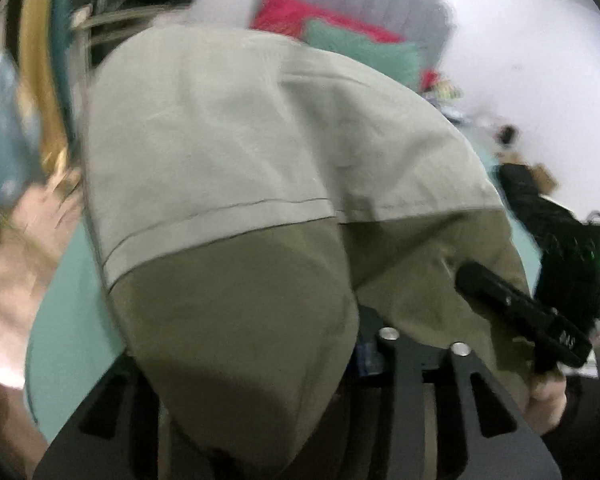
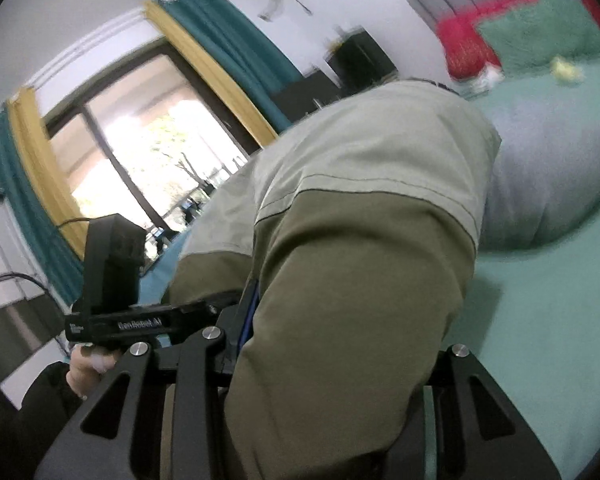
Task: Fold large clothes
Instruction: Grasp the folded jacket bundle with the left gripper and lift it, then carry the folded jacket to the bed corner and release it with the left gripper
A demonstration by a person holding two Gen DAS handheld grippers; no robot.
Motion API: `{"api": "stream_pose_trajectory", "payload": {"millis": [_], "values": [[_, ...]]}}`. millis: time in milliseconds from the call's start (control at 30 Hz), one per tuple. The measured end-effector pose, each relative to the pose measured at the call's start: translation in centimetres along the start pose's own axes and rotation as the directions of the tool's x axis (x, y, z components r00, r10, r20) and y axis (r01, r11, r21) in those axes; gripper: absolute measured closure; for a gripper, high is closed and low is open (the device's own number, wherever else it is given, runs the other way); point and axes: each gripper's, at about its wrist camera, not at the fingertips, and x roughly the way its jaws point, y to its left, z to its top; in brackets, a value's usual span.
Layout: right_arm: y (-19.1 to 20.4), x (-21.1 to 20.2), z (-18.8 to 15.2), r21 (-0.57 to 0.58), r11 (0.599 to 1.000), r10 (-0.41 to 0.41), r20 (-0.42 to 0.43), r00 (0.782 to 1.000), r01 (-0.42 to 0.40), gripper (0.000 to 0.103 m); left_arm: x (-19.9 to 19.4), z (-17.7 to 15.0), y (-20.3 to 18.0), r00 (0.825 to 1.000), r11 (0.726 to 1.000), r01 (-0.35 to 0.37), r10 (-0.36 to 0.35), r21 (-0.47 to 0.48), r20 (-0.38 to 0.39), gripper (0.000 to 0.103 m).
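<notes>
Below, I'm seeing the bed (image 2: 540, 320) in its green sheet stretching out, and above it the two-tone olive garment (image 1: 240, 168) is hanging lifted, draping over both tools. My left tool (image 1: 300, 380) and right tool (image 2: 320, 380) are each clamping its darker fabric.

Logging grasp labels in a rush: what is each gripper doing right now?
Left gripper: closed on the two-tone olive garment, lifted off the bed.
Right gripper: closed on the same garment.
</notes>
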Motion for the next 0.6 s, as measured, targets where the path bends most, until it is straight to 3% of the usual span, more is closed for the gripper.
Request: {"api": "stream_pose_trajectory", "payload": {"millis": [67, 133, 167, 300, 467, 600], "values": [[-2.5, 3.6, -1.9, 0.06, 0.996, -0.059, -0.097, 0.994, 0.065, 0.063, 3.3, -0.5, 2.5, 0.995, 0.998, -0.044, 0.039, -0.054, -0.088, 0.052], [-4.4, 6.0, -3.5, 0.067, 0.983, -0.155, -0.198, 0.968, 0.171, 0.046, 5.9, -1.7, 4.6, 0.984, 0.993, -0.079, 0.064, -0.082, -0.168, 0.04], [-5.3, 6.3, -3.9, 0.08, 0.977, -0.173, -0.224, 0.959, 0.195, 0.044, 6.9, -1.9, 4.9, 0.982, 0.992, -0.076, 0.056, -0.104, -0.179, 0.037], [-6.8, 4.4, -3.6, 0.056, 0.971, -0.214, -0.215, 0.953, 0.231, 0.027, 5.2, -3.0, 7.0, 0.991, 0.988, -0.067, 0.05, -0.137, -0.128, 0.033], [-6.4, 0.4, -4.2, 0.053, 0.968, -0.228, -0.231, 0.946, 0.246, 0.027, 2.3, -3.5, 7.0, 0.981, 0.968, -0.187, 0.175, -0.168, -0.084, 0.033], [-4.7, -1.7, -4.8, -0.039, 0.961, -0.273, -0.265, 0.925, 0.272, 0.026, 0.0, -5.0, 6.4, 0.977, 0.969, -0.203, 0.191, -0.144, -0.096, 0.033]]}}
